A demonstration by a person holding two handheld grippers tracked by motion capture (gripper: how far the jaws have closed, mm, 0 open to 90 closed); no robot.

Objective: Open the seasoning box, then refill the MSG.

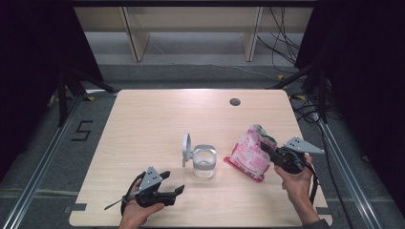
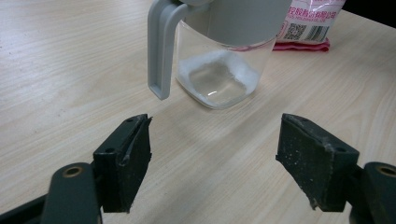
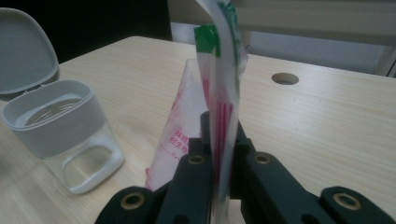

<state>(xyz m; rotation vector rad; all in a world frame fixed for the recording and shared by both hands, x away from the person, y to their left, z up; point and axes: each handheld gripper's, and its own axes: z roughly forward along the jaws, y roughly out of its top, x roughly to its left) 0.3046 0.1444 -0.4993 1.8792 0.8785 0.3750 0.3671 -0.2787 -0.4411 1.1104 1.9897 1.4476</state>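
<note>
The pink and white bag (image 1: 252, 153) is lying near the right edge of the table (image 1: 157, 119), just to the right of the clear jar (image 1: 205, 162), with its far end lifting off the wood. The right gripper (image 1: 268, 150) is gripping it: in the right gripper view its jaws are pressing together on the flat sealed edge of the bag (image 3: 219, 93), which is standing up between them. The jar is sitting near the middle of the table, its grey lid (image 1: 186, 146) is standing open on the left side, and a little white powder is lying at the bottom of the jar (image 2: 218, 74).

The left gripper (image 1: 175, 182) is resting on the near left part of the table, a little before the jar. Its jaws are standing wide apart and are holding nothing; the jar is showing beyond the gap between them, not inside it.

I am thinking that the weak point is the grip on the bag. The jaws are pinching only a thin, smooth strip, so the heavy body can be slipping out or swinging when it is lifting. If the bag is already cut, which I cannot tell, the contents may be spilling on the table. Also the jar is light and nobody is holding it, so the swinging bag can be pushing it over or knocking the open lid.
</note>
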